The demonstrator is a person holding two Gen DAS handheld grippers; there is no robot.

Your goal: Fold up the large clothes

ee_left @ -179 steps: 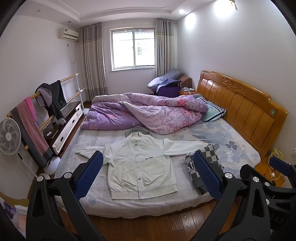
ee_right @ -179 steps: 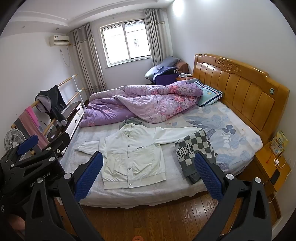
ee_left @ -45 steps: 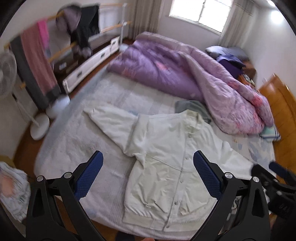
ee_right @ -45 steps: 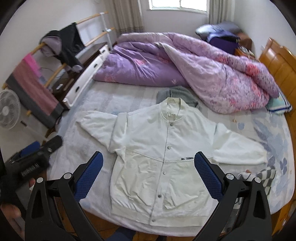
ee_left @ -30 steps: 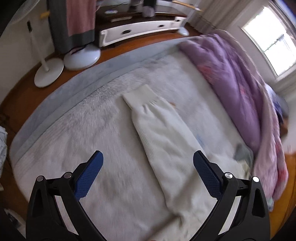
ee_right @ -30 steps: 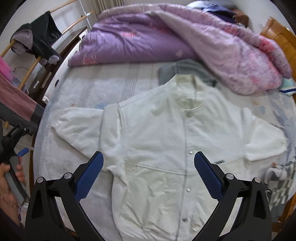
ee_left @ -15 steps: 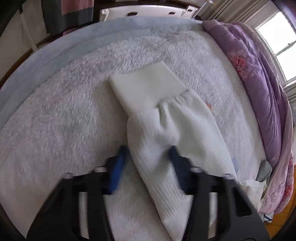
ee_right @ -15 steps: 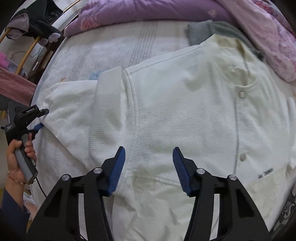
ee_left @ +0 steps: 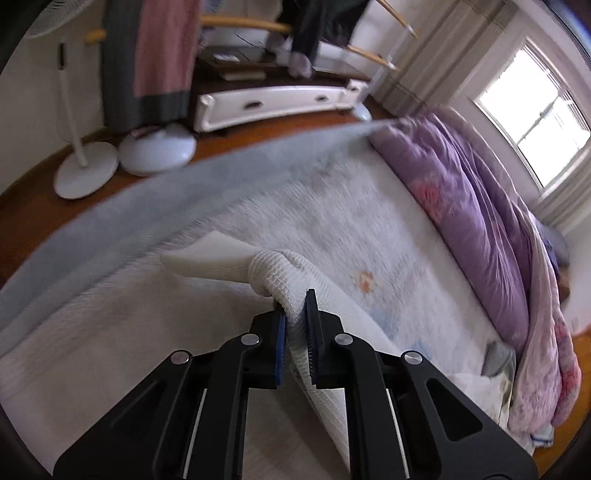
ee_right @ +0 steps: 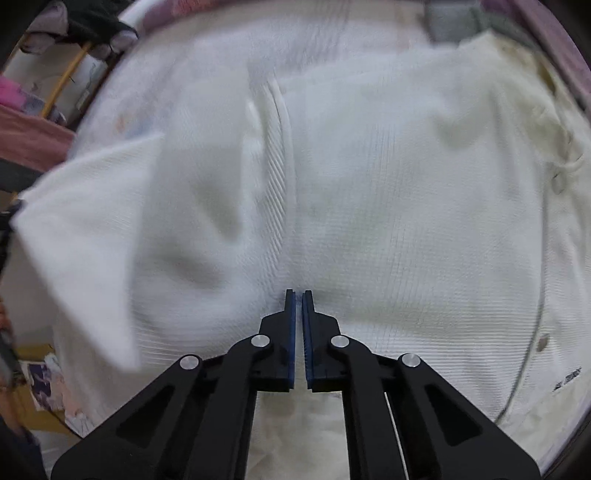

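Note:
A white button-front jacket (ee_right: pixel 406 221) lies flat, front up, on the bed. In the left wrist view its sleeve (ee_left: pixel 280 266) rises in a hump off the blanket, the ribbed cuff (ee_left: pixel 210 254) drooping beyond. My left gripper (ee_left: pixel 295 299) has its jaws closing, and the blue pads press on that sleeve fold. My right gripper (ee_right: pixel 298 293) points steeply down at the jacket just below the shoulder seam (ee_right: pixel 275 166). Its jaws are closing to a thin slit, and the cloth puckers toward the tips. The lifted sleeve (ee_right: pixel 92 221) blurs at the left.
A fluffy white blanket (ee_left: pixel 369 221) covers the bed, and a purple duvet (ee_left: pixel 480 221) is heaped along its far side. A grey garment (ee_right: pixel 450 18) lies by the collar. Past the bed's edge stand fan bases (ee_left: pixel 85 173), a white low cabinet (ee_left: pixel 273 103) and a hanging pink towel (ee_left: pixel 162 48).
Both grippers dropped toward the jacket and went from wide open to nearly together. The left one took the sleeve near the cuff and raised it; the right one came down beside the shoulder seam.

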